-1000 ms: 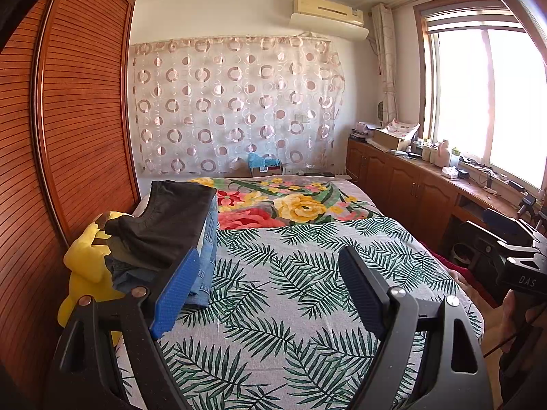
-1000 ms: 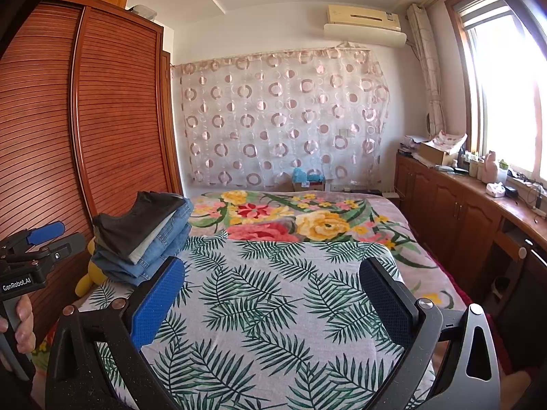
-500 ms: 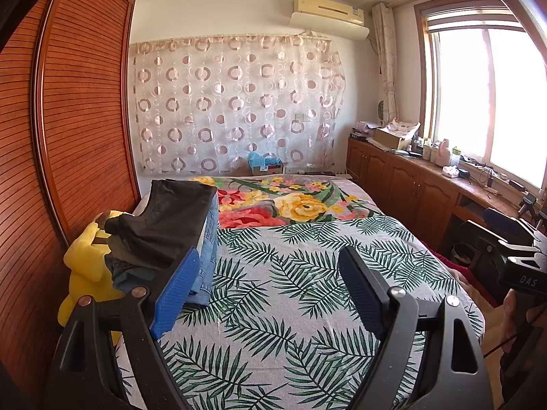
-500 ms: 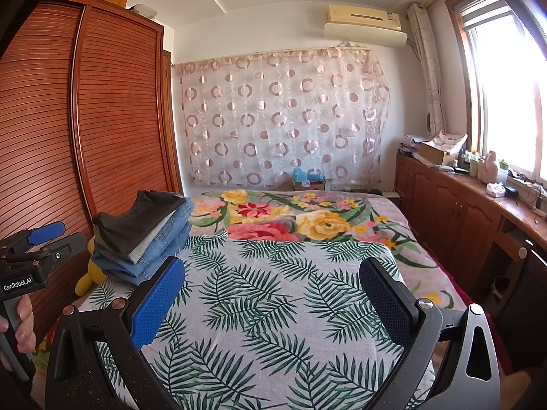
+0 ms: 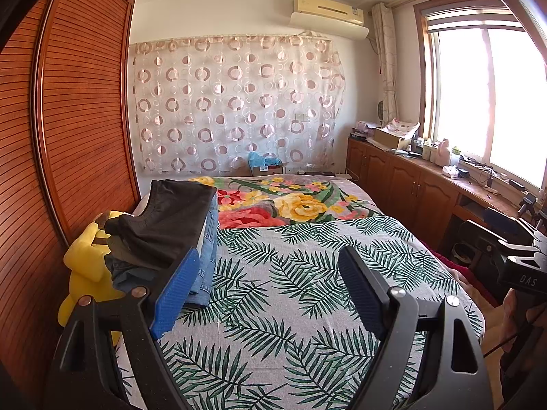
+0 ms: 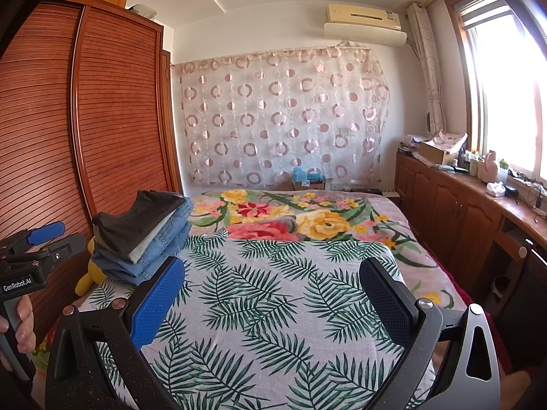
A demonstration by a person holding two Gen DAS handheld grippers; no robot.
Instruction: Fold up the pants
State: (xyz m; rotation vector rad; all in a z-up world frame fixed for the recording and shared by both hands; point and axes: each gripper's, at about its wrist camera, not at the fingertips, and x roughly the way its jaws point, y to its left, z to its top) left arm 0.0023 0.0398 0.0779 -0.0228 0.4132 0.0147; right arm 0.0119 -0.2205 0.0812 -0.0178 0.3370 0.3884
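A stack of folded pants (image 5: 164,235) (image 6: 143,235) rests on the left side of the bed (image 5: 307,273) (image 6: 280,290), dark pants on top and blue jeans beneath. My left gripper (image 5: 266,287) hovers over the leaf-print bedcover, open and holding nothing, the stack just beyond its left finger. My right gripper (image 6: 270,294) also stands open and bare over the cover, to the right of the stack. The left gripper's handle with a hand (image 6: 20,311) on it shows at the right wrist view's left edge.
A yellow plush toy (image 5: 82,273) lies between the stack and the wooden wardrobe (image 5: 68,130) on the left. Low wooden cabinets (image 5: 410,191) with clutter run under the window on the right. A patterned curtain (image 5: 236,102) hangs behind the bed.
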